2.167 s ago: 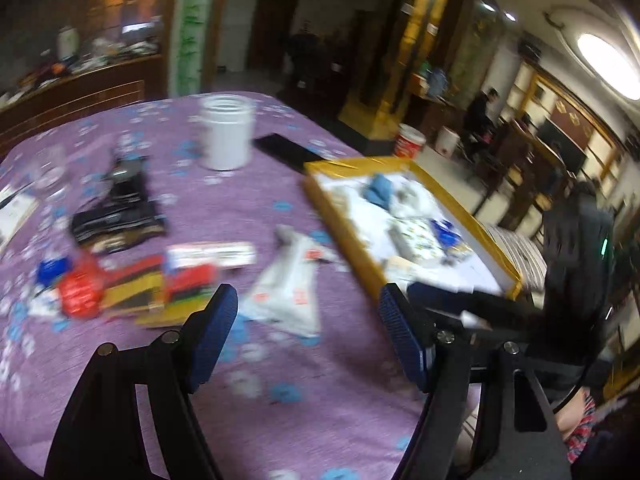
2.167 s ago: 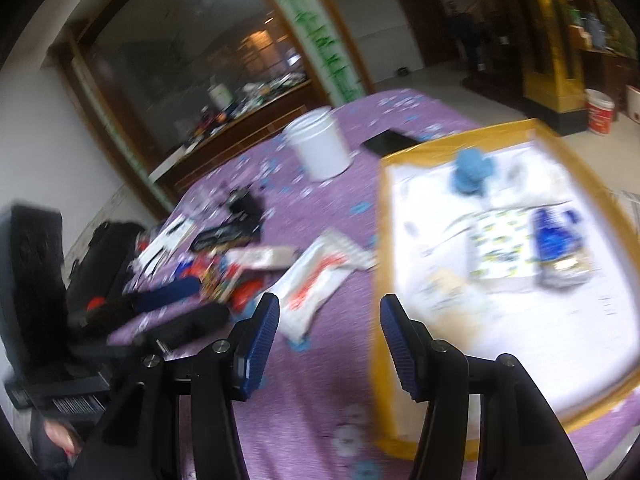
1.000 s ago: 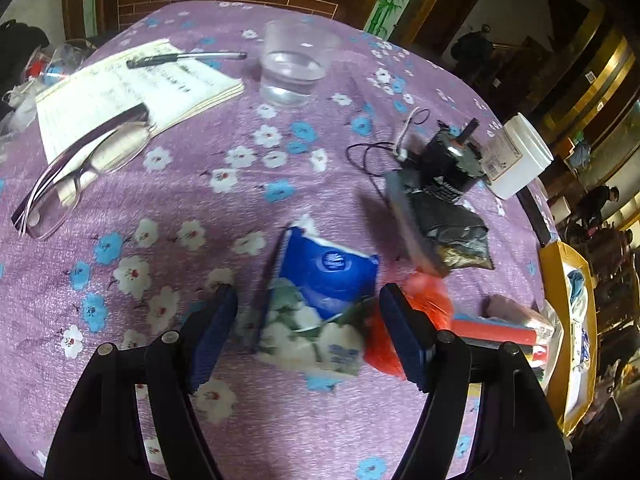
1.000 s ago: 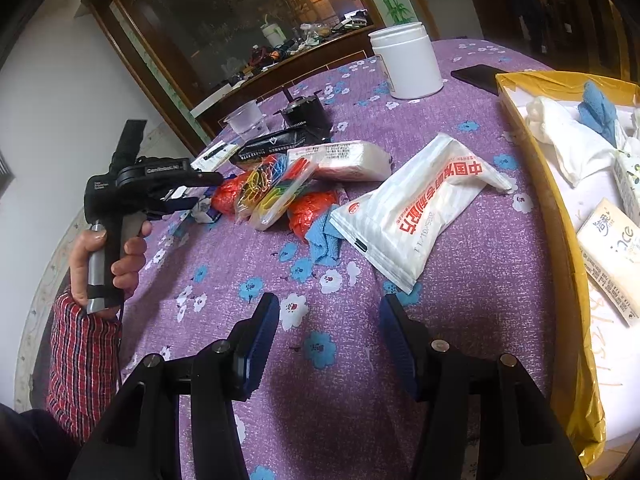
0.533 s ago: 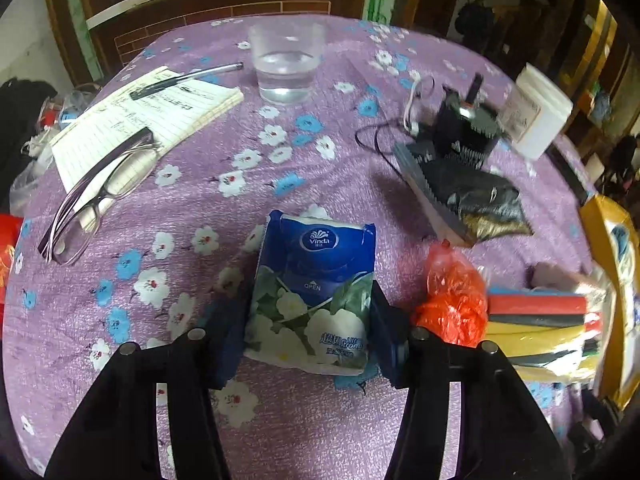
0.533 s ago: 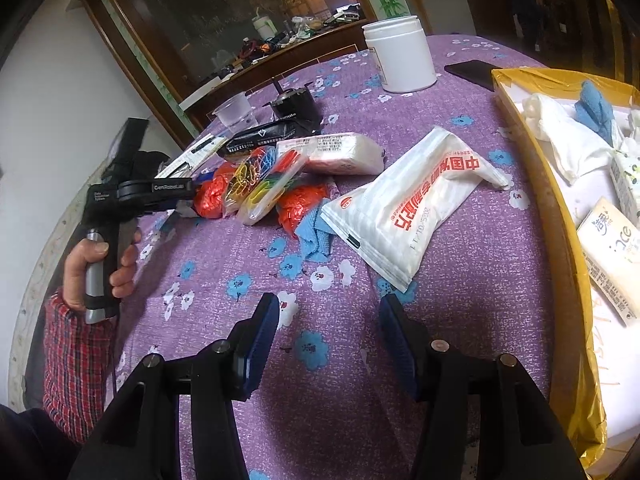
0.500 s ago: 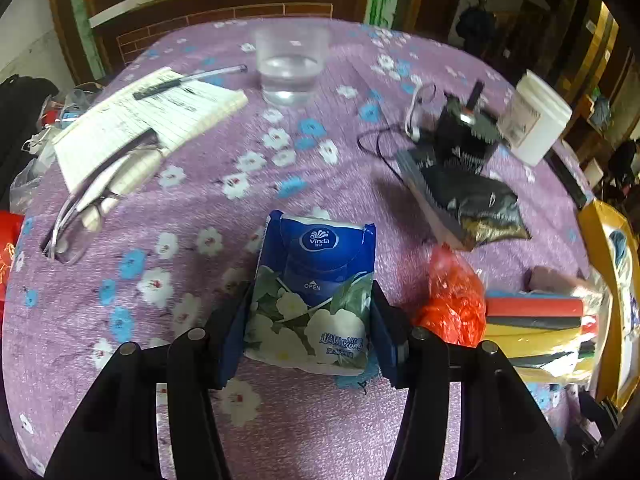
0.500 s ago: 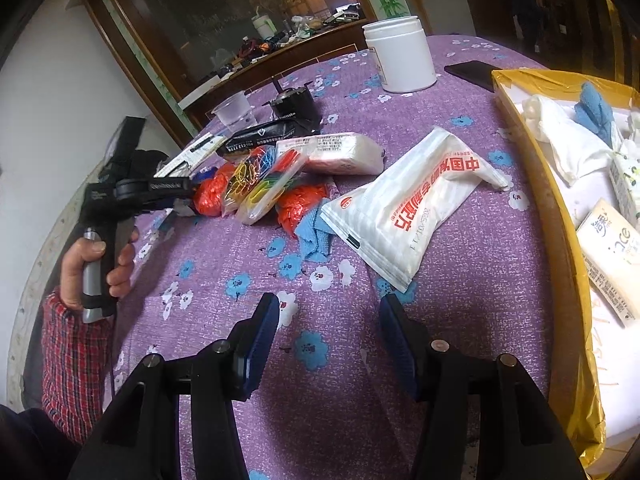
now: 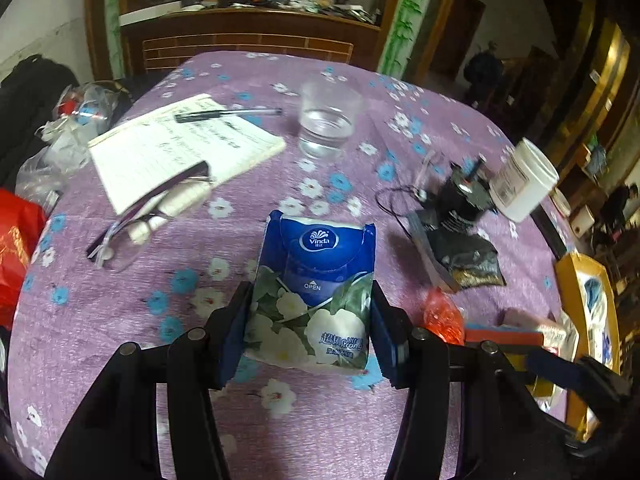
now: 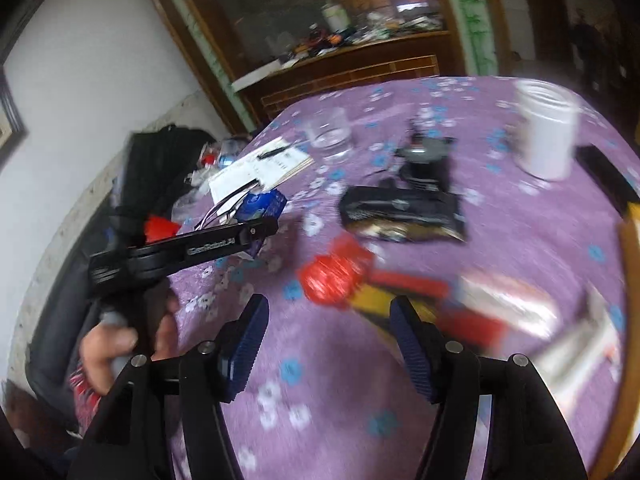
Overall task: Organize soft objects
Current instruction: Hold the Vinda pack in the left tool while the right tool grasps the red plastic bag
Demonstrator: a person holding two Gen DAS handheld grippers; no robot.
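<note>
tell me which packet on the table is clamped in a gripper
The blue Vinda tissue pack, pinched between the left gripper's pads. The black packet and red packet lie loose on the purple cloth, untouched.

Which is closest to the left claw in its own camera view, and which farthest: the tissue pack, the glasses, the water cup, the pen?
1. Tissue pack: between the left claw's pads, gripped.
2. Glasses: up and to the left, lying partly on the notebook.
3. Water cup and pen: both at the far side, too close to call.
</note>
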